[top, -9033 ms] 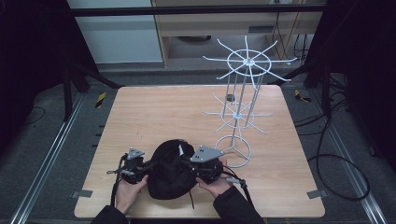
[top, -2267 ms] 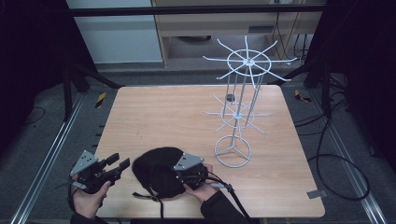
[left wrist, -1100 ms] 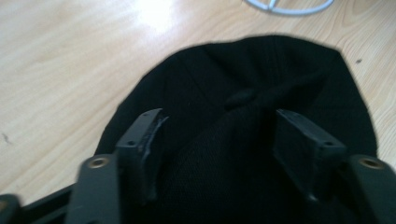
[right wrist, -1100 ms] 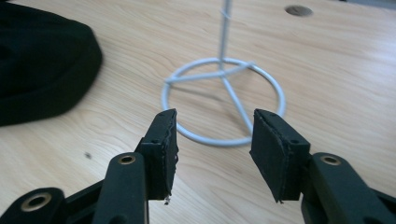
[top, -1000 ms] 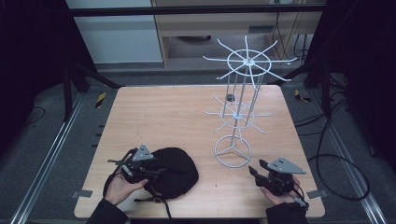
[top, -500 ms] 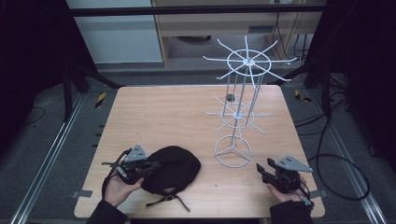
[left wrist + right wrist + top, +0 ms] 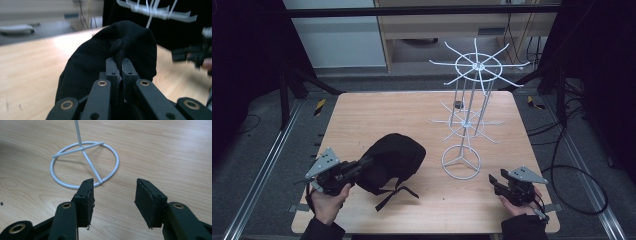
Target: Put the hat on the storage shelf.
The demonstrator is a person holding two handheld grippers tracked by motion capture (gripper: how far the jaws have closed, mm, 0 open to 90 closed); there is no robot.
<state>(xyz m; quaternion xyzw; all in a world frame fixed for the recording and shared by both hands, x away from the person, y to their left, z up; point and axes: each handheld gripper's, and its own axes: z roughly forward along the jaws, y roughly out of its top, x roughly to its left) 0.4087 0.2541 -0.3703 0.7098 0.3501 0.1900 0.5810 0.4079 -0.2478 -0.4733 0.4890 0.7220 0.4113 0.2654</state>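
Observation:
A black cap [image 7: 394, 157] rests partly on the wooden table [image 7: 377, 110], with its near-left edge raised. My left gripper [image 7: 364, 165] is shut on a fold of the cap's fabric, and in the left gripper view the cap [image 7: 100, 57] bunches between the closed jaws of that gripper [image 7: 119, 67]. A white wire rack [image 7: 467, 120] stands to the cap's right. My right gripper [image 7: 493, 181] hovers open near the table's front right corner. In the right gripper view it [image 7: 113, 195] holds nothing and points at the rack's ring base [image 7: 85, 165].
The cap's straps [image 7: 397, 192] trail on the table toward the front edge. A small dark object [image 7: 457, 104] lies behind the rack. Metal rails [image 7: 267, 165] run along both sides of the table on the floor.
The left gripper has closed on the cap's edge and risen, lifting that side of the cap off the table. The right gripper has stayed almost in place.

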